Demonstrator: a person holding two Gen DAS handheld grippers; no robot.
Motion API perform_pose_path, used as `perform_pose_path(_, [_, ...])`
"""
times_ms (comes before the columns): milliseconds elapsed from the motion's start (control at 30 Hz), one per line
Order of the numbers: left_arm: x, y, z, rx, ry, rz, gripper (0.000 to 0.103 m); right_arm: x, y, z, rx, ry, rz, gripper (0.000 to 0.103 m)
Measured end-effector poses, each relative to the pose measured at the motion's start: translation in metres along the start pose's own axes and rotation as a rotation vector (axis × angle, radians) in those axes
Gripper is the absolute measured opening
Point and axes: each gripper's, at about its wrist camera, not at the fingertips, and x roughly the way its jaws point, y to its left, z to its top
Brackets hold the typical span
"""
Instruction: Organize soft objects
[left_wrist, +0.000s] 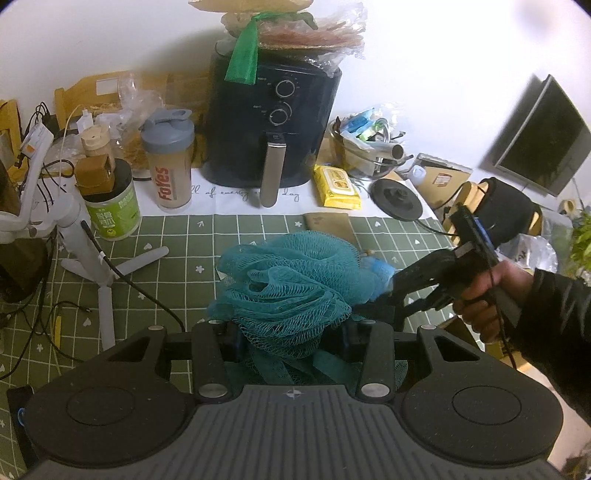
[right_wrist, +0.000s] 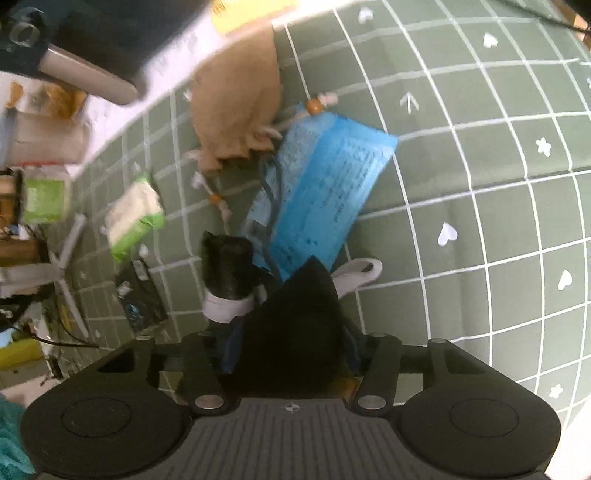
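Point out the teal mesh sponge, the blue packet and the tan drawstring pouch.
teal mesh sponge (left_wrist: 288, 284), left wrist view, middle of the bunched netting.
blue packet (right_wrist: 325, 184), right wrist view, centre of its printed face.
tan drawstring pouch (right_wrist: 240, 99), right wrist view, mid-body.

teal mesh pouf (left_wrist: 288, 284) bunched, black sock (right_wrist: 295, 332) upright

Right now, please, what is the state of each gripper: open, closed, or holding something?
Left gripper: closed on the teal mesh bath sponge.
Right gripper: a black fuzzy soft object sits between its jaws; whether the pads press it cannot be told.

Home kitchen table: air fryer (left_wrist: 275, 122), shaker bottle (left_wrist: 169, 158)
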Motion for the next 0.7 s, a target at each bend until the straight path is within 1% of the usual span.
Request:
perform_pose_path(100, [-0.002, -0.003, 0.0, 0.0, -0.003, -0.003, 0.042, -0.022, 0.005, -0.01, -0.036, -0.101, 0.023, 0.052])
perform_pose_path(300, [-0.011, -0.011, -0.002, 0.003, -0.013, -0.022, 0.042, -0.08, 0.014, -0.036, -0.1, -0.296, 0.126, 0.052])
perform_pose_path(367, [-0.015, -0.016, -0.003, 0.006, -0.015, -0.032, 0.042, -0.096, 0.018, -0.047, -0.136, -0.344, 0.157, 0.052])
perform_pose_path(467, [-0.02, -0.022, -0.006, 0.012, -0.014, -0.05, 0.042, -0.122, 0.025, -0.069, -0.197, -0.389, 0.194, 0.052])
perform_pose_path(567, [-0.025, -0.029, -0.011, 0.019, -0.006, -0.061, 0.042, -0.14, 0.03, -0.093, -0.268, -0.409, 0.224, 0.052])
perform_pose_path(633, [-0.027, -0.034, -0.015, 0.023, 0.002, -0.064, 0.042, -0.149, 0.034, -0.11, -0.325, -0.418, 0.223, 0.052])
perform_pose_path(700, [-0.028, -0.037, -0.02, 0.023, 0.01, -0.064, 0.042, -0.158, 0.039, -0.126, -0.395, -0.421, 0.201, 0.052])
